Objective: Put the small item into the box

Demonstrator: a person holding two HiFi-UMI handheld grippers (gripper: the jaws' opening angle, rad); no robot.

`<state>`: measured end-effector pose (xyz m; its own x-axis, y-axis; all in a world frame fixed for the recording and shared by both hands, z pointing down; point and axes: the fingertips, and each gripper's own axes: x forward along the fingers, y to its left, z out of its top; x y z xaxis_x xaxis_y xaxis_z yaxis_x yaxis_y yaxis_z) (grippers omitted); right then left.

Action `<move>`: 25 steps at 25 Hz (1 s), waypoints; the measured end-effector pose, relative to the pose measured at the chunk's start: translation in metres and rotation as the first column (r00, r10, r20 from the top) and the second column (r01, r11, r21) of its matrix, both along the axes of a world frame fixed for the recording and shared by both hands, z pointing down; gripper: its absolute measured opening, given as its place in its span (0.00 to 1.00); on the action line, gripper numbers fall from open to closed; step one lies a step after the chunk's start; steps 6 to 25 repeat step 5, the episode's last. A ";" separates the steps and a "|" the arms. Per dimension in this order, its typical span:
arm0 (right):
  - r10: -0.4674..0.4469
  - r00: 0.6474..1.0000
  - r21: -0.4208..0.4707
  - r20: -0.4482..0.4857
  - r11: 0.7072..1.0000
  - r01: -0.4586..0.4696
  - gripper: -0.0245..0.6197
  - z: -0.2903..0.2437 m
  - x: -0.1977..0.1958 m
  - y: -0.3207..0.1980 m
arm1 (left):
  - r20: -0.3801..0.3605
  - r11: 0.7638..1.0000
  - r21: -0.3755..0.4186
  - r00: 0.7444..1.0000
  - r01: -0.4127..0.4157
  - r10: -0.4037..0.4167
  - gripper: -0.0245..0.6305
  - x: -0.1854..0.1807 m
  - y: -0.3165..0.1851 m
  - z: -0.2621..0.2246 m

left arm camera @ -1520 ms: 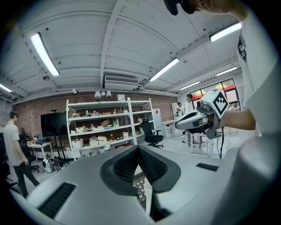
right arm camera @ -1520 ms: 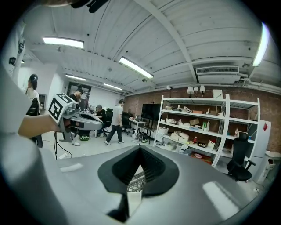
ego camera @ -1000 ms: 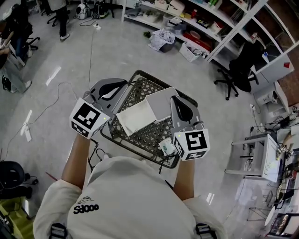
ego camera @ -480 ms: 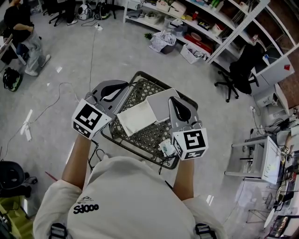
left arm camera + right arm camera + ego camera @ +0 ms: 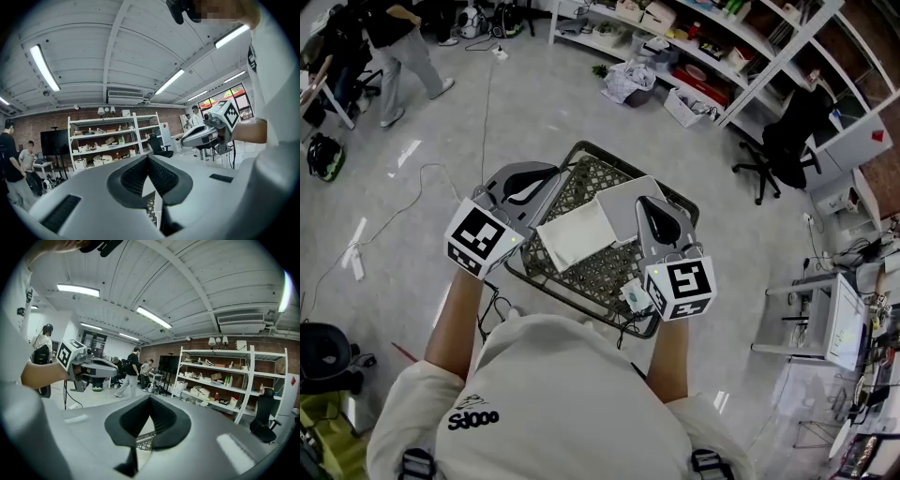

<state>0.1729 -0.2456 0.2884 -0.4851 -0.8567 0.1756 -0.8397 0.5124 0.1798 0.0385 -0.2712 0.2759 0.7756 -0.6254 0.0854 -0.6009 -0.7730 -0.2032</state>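
Note:
A black wire basket stands on the floor below me. In it lie a flat white box, a grey box and a small white packet at its near right corner. My left gripper hovers over the basket's left rim, shut with nothing between its jaws. My right gripper hovers over the grey box, also shut and empty; the packet lies beside its marker cube. In the left gripper view the jaws meet at their tips, with basket mesh below. The right gripper view shows its jaws closed likewise.
White shelving with boxes runs along the back right, and a black office chair stands before it. Cables trail on the floor at left. A person walks at top left. A desk frame stands at right.
Both grippers stay almost still over the basket. The person at the top left has walked across the floor.

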 end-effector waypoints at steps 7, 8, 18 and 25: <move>-0.002 1.000 -0.008 0.006 1.000 0.002 0.05 0.003 -0.003 0.001 | -0.005 1.000 -0.006 1.000 0.000 0.000 0.05 -0.004 0.002 0.000; -0.002 1.000 -0.008 0.006 1.000 0.002 0.05 0.003 -0.003 0.001 | -0.005 1.000 -0.006 1.000 0.000 0.000 0.05 -0.004 0.002 0.000; -0.002 1.000 -0.008 0.006 1.000 0.002 0.05 0.003 -0.003 0.001 | -0.005 1.000 -0.006 1.000 0.000 0.000 0.05 -0.004 0.002 0.000; -0.002 1.000 -0.008 0.006 1.000 0.002 0.05 0.003 -0.003 0.001 | -0.005 1.000 -0.006 1.000 0.000 0.000 0.05 -0.004 0.002 0.000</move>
